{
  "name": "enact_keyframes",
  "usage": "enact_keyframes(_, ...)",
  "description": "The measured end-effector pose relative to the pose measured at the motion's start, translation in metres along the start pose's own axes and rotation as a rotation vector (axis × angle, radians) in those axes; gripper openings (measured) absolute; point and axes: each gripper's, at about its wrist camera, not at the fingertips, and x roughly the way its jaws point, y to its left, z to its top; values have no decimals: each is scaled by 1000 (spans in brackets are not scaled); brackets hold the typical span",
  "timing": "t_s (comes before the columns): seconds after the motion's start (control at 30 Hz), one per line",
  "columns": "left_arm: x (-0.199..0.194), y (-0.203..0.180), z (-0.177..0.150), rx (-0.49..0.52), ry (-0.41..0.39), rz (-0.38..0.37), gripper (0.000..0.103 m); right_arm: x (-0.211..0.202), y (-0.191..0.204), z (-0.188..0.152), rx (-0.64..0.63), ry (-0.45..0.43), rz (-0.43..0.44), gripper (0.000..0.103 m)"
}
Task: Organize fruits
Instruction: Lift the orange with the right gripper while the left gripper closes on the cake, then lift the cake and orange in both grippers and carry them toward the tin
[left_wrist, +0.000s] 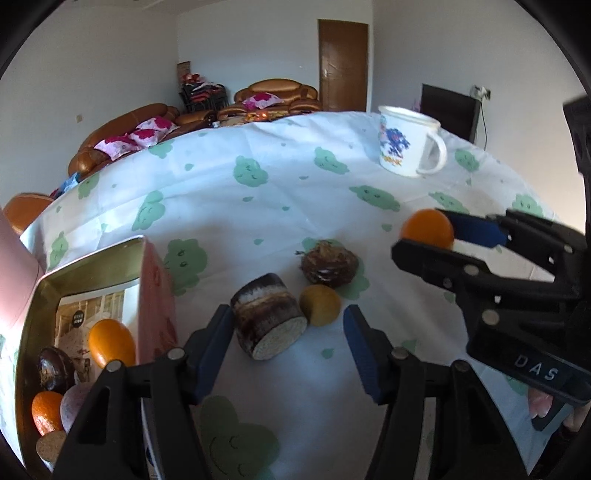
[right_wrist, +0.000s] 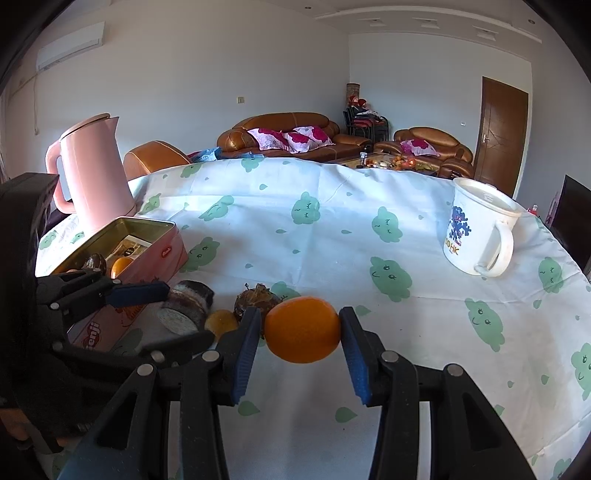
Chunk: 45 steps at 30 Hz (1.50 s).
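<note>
My right gripper (right_wrist: 299, 332) is shut on an orange (right_wrist: 303, 330), held just above the cloud-print tablecloth; the left wrist view shows that same orange (left_wrist: 428, 227) at the right. My left gripper (left_wrist: 288, 343) is open around a brown cylinder with a pale cut face (left_wrist: 267, 319). Its left pad is close against the cylinder's side and its right pad stands clear. A small yellow fruit (left_wrist: 319, 304) and a rough brown round fruit (left_wrist: 328, 264) lie just behind it. At the left, the open pink tin (left_wrist: 92, 254) holds two oranges, a dark brown fruit and other pieces.
A white printed mug (right_wrist: 476, 229) stands at the far right of the table. Behind the tin (right_wrist: 162, 254) stands a pink kettle (right_wrist: 96, 173). The left gripper (right_wrist: 184, 312) sits close on the right gripper's left. Sofas and a door lie beyond the table's far edge.
</note>
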Motion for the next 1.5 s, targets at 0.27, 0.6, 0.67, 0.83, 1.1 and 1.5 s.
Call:
enact_keyframes(0.27, 5, 8, 4, -47, 9, -41, 46, -1, 2, -1, -10, -4, -7, 46)
enact_keyframes(0.6, 7, 11, 6, -77, 11, -57, 45, 3, -1, -1, -3, 17, 16, 46)
enact_keyframes(0.67, 7, 11, 5, -77, 9, -62, 43, 2, -2, -1, 1, 14, 17, 46)
enact_keyframes(0.83, 2, 14, 4, -87, -12, -77, 43, -3, -2, -1, 7, -10, 22, 46)
enact_keyframes(1.1, -6, 18, 3, -105, -55, -73, 43, -7, -3, -2, 10, -36, 36, 46)
enact_keyframes(1.5, -21, 13, 2, -75, -131, -37, 43, -17, -3, -3, 9, -93, 63, 46)
